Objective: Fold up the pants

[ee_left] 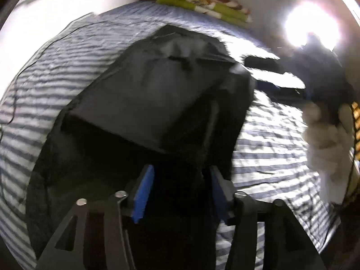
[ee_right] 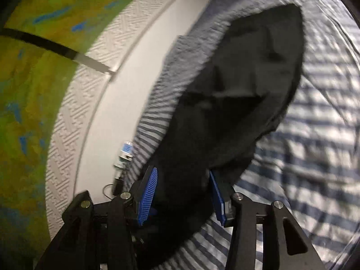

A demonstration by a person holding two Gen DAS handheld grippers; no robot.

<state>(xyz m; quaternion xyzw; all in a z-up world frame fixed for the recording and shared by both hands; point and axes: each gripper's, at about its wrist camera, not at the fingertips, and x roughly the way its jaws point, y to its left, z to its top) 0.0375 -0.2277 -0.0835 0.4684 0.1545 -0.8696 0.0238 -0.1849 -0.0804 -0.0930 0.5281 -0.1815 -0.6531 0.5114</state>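
Note:
The dark pants (ee_left: 157, 85) lie partly folded on a blue-and-white striped bed sheet (ee_left: 56, 78). My left gripper (ee_left: 180, 191) points down over their near end. Its blue pads (ee_left: 144, 193) stand apart, with dark cloth under and between them but not pinched. In the right wrist view the pants (ee_right: 247, 78) run from the sheet (ee_right: 315, 135) into my right gripper (ee_right: 183, 193), whose pads are closed on a thick bunch of the cloth. In the left wrist view that right gripper (ee_left: 256, 72) holds the pants' far right corner raised, with a white-gloved hand (ee_left: 324, 132) behind it.
Folded green, red and white cloth (ee_left: 202, 2) is stacked at the bed's far edge by the wall. A thin black cable (ee_left: 33, 63) runs over the sheet on the left. A strong light (ee_left: 312, 27) glares at upper right. A white wall (ee_right: 108, 112) and a small bottle (ee_right: 126, 153) lie left of the bed.

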